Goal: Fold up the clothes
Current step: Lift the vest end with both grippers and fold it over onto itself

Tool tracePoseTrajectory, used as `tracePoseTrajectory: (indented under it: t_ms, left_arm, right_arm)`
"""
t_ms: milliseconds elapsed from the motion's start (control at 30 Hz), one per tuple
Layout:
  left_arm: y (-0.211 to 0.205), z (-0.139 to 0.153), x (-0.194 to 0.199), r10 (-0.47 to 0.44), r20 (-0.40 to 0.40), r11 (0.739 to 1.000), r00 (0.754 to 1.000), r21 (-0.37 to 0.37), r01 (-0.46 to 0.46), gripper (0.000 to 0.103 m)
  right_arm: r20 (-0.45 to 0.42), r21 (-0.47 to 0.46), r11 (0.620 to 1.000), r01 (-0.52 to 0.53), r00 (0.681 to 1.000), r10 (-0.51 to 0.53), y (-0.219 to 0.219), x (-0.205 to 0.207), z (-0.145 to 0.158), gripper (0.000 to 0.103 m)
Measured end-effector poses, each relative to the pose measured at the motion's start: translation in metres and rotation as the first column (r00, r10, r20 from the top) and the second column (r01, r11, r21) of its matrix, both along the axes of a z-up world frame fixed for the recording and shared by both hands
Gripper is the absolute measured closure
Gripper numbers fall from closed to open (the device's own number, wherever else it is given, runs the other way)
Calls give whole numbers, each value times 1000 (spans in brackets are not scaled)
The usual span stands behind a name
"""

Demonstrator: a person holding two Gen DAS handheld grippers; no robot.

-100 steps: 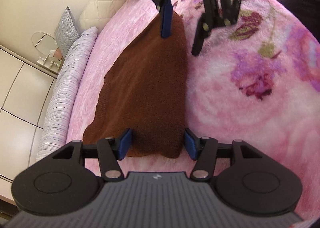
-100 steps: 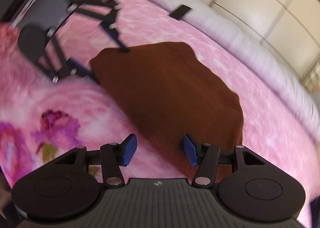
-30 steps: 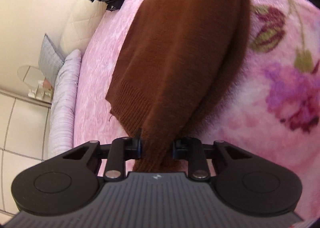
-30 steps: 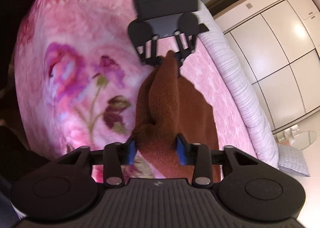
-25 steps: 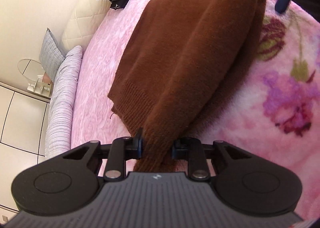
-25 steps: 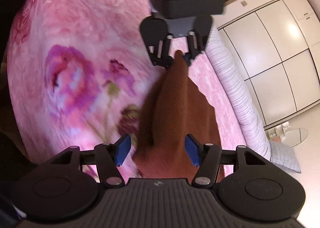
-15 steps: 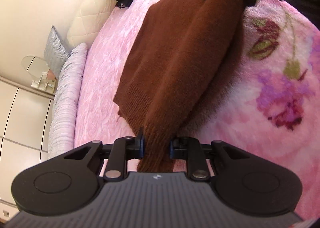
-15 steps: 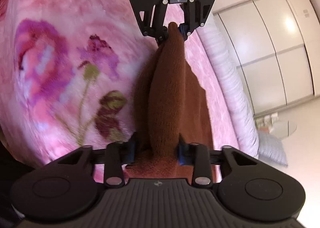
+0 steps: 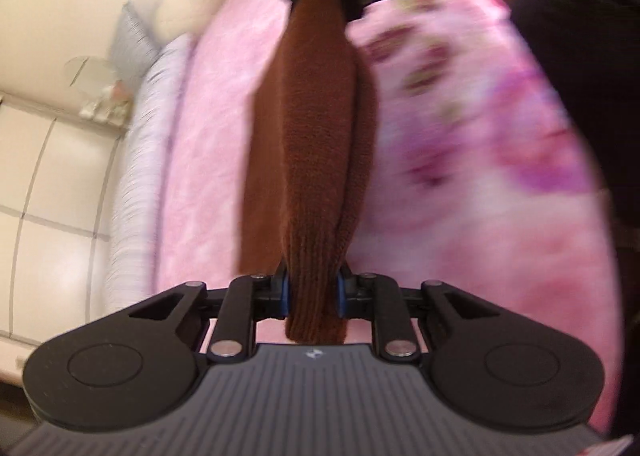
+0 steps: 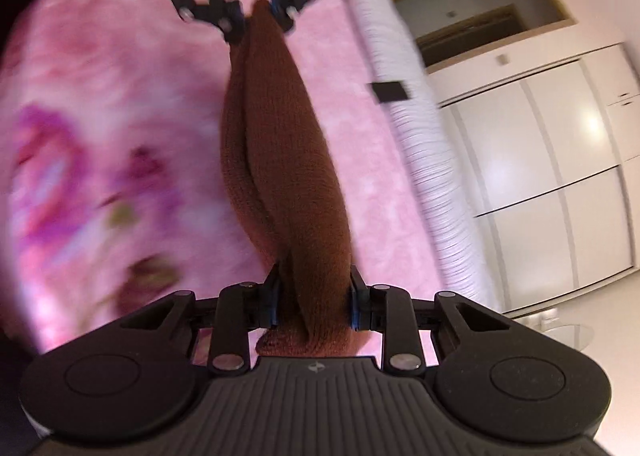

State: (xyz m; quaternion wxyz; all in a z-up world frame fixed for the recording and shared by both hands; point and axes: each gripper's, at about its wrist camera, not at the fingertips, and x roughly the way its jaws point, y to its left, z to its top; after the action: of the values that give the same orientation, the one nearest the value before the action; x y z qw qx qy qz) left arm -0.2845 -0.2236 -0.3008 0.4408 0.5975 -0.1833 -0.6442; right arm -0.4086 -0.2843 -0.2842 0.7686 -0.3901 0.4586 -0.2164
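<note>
Seemingly taut, sweater (image 9: 316,159) spans left tool (image 9: 311,294) to right tool (image 10: 313,302).

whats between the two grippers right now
Only the brown sweater, stretched from the left gripper to the right gripper; both wrist views show it above the pink blanket.

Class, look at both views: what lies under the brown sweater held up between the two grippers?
Under the brown sweater only the pink floral blanket shows; the strip of blanket directly beneath the sweater is covered.
</note>
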Motion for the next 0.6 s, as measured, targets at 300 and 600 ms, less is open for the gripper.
tracePoseTrajectory:
  t_ms: [300, 600]
  left_arm:
    - [38, -13, -17, -50, -17, 996, 999, 71, 51, 75]
    - [41, 2, 26, 101, -56, 992, 993, 75, -97, 75]
  right_arm:
    - [-69, 76, 987, 145, 988, -140, 14, -51, -25, 71]
    - [-56, 29, 924, 382, 923, -380, -12, -73, -14, 68]
